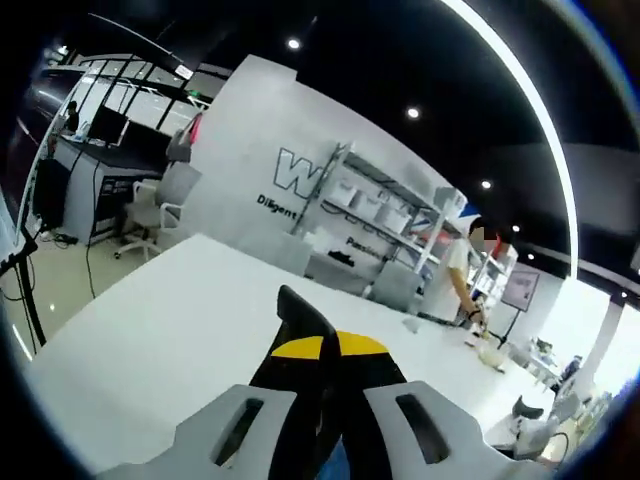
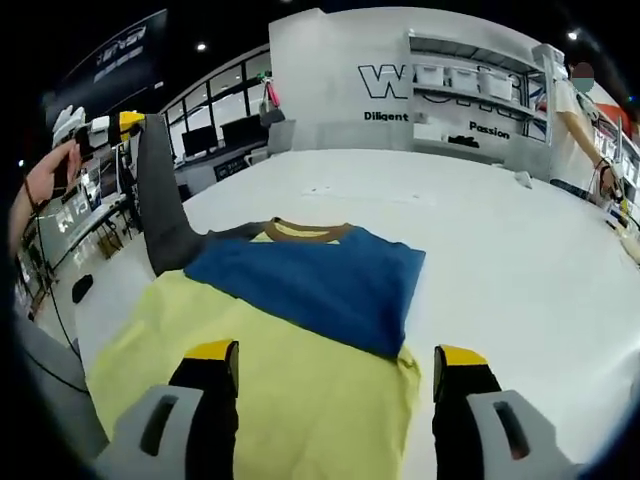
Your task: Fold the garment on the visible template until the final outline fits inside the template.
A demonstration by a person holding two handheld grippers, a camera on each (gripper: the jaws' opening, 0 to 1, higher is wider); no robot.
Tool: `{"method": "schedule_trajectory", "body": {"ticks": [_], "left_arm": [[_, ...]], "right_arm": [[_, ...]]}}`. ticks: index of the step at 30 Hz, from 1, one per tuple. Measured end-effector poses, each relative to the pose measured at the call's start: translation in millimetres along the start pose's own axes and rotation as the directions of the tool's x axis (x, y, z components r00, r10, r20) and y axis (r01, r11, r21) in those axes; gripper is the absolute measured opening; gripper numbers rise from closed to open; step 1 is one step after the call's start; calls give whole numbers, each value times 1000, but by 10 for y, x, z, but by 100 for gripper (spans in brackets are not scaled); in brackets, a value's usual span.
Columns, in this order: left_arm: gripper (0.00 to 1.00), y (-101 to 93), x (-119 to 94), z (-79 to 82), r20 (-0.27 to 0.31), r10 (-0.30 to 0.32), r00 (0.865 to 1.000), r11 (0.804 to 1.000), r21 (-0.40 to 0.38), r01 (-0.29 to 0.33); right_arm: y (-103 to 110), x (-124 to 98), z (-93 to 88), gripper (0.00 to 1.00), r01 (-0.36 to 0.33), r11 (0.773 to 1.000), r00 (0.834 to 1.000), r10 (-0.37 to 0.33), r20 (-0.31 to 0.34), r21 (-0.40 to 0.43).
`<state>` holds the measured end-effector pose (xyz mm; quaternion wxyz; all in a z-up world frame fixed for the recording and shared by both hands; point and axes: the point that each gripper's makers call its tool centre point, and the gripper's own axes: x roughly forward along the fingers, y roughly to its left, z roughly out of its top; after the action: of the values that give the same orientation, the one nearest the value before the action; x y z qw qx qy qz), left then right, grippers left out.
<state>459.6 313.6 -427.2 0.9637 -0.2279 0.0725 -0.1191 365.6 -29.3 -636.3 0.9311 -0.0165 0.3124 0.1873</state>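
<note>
On table (image 2: pixel 520 250), half-folded garment (image 2: pixel 300 330).

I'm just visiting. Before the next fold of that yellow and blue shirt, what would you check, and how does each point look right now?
1. Left gripper holds cloth: ok, its jaws are shut on a dark sleeve, lifted off the table.
2. Right gripper is free: ok, jaws open over the yellow part of the shirt, gripping nothing.
3. Blue panel lies flat: ok, it looks smooth.
4. Shirt fully on the white table: ok in the right gripper view.
5. Template outline visible: cannot tell, no marking shows around the shirt.
6. Person at the far end is away from the shirt: ok.
</note>
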Motion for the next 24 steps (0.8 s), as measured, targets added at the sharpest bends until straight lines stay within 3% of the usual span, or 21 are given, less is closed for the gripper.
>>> {"method": "schedule_trajectory", "body": {"ticks": [9, 15, 24], "left_arm": [[1, -503, 221, -190, -45, -106, 993, 994, 3, 106], [1, -914, 371, -377, -96, -204, 974, 978, 33, 208], [1, -1243, 498, -699, -157, -264, 952, 962, 31, 271]], "right_arm": [[-5, -3, 10, 78, -3, 1000, 1000, 3, 0, -2], [-49, 1, 8, 80, -2, 1000, 1000, 2, -1, 14], [-64, -12, -58, 82, -9, 1000, 1000, 10, -28, 18]]}}
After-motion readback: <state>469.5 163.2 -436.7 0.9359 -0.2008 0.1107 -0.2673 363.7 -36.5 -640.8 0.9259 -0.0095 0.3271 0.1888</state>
